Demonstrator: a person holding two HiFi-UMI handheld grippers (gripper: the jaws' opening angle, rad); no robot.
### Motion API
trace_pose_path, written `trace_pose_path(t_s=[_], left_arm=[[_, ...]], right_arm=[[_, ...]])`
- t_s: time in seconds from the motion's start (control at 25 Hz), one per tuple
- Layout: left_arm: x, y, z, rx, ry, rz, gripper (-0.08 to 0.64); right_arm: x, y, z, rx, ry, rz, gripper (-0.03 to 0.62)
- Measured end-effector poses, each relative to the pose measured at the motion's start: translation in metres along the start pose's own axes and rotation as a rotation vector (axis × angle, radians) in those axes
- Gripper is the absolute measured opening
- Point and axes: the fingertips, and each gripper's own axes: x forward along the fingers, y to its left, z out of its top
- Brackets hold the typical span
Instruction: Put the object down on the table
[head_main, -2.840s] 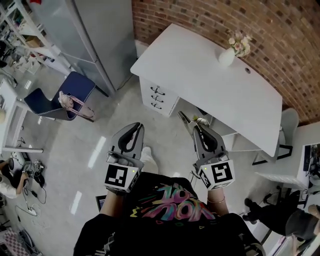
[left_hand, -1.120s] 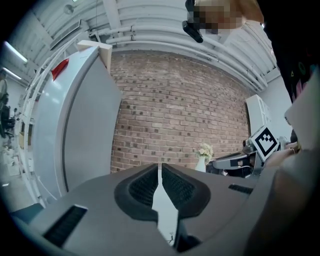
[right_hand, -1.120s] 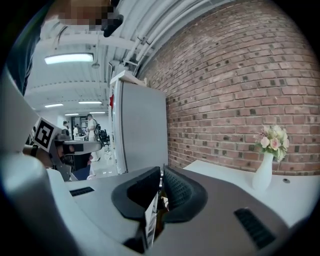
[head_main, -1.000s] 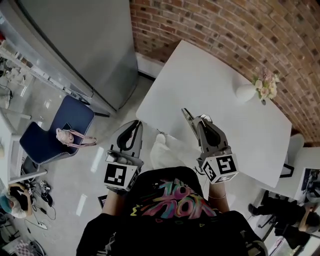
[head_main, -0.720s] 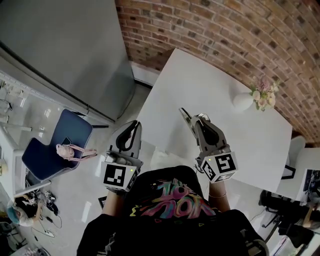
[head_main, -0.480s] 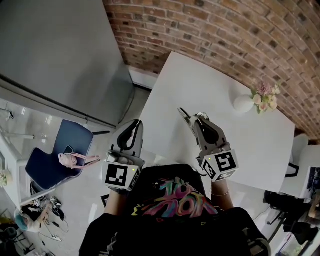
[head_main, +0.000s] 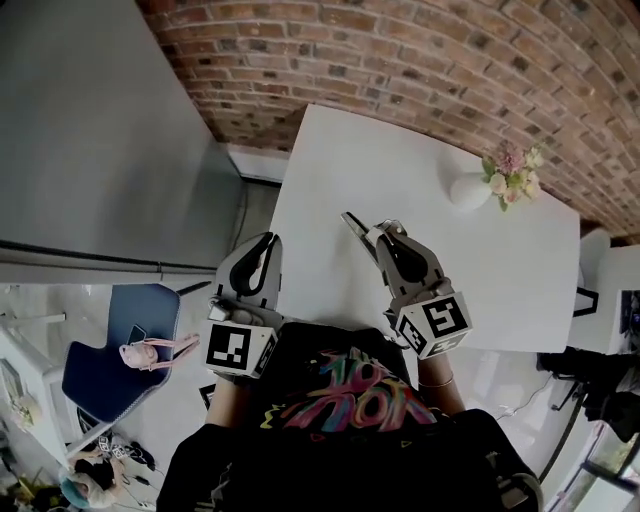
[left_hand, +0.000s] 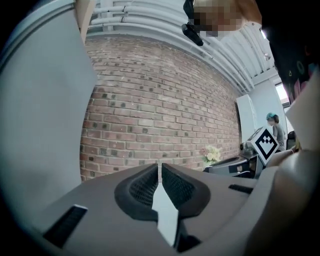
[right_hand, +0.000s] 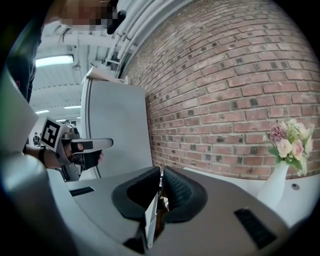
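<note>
My right gripper (head_main: 362, 228) hangs over the near part of the white table (head_main: 440, 130). Its jaws stand almost together in the right gripper view (right_hand: 161, 172), shut on a small thin object (right_hand: 160, 202), brownish and mostly hidden between the pads. I cannot tell what the object is. My left gripper (head_main: 268, 240) is at the table's near left edge, shut with nothing in it; only a narrow slit shows between its pads (left_hand: 160, 167).
A white vase (head_main: 468, 189) with pink flowers (head_main: 510, 168) stands at the table's far side by the brick wall (head_main: 420, 50). A tall grey cabinet (head_main: 90, 130) is to the left. A blue chair (head_main: 105, 345) with a pink bag (head_main: 150, 352) stands lower left.
The person has walked up to the table, and both grippers now reach over its near edge. The jaws of both grippers look unchanged.
</note>
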Motion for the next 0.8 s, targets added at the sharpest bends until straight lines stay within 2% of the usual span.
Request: trace_pose_path(t_s=[0.16, 0.36, 0.8], left_arm=[[0.017, 0.004, 0.000, -0.012, 0.014, -0.092, 0.040], [0.035, 0.012, -0.001, -0.012, 0.027, -0.165, 0.040], [0.049, 0.016, -0.010, -0.019, 0.048, -0.232, 0.040]], right_arm=[[0.002, -0.001, 0.001, 0.029, 0.006, -0.074, 0.041], [0.007, -0.002, 0.006, 0.057, 0.003, -0.133, 0.041], [0.014, -0.003, 0.002, 0.061, 0.004, -0.196, 0.041]])
